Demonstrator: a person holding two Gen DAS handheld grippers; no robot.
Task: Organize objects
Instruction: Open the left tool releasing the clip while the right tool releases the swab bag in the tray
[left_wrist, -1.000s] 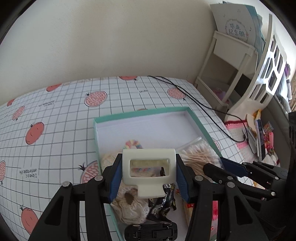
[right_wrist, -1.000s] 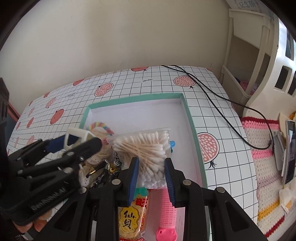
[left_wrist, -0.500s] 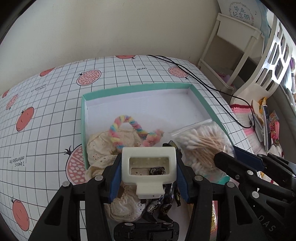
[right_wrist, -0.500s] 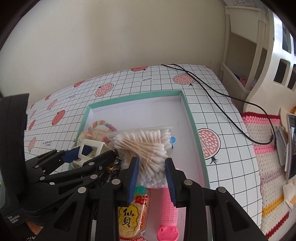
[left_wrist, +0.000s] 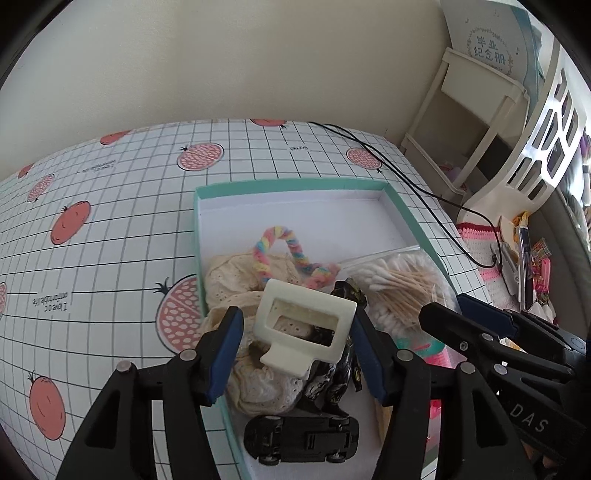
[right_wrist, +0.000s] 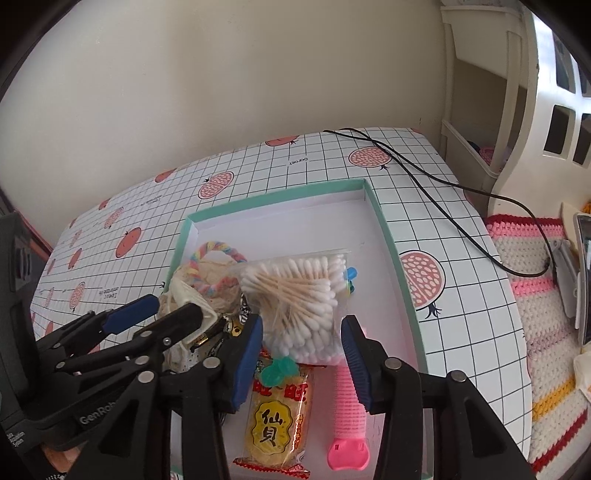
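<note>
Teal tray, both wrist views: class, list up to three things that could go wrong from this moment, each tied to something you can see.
1. The cream clip lies tilted on the lace cloth between the left tongs, which have just been opening; it may slide or snag.
2. The swab bag sits between the right tongs, also just opening; a pad could drag it.
3. The two tongs are close together and might collide.

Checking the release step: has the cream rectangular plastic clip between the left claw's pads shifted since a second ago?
Yes. The cream rectangular plastic clip has tilted and dropped free onto the lace cloth inside the teal-rimmed box; the left claw has just been opening.
</note>
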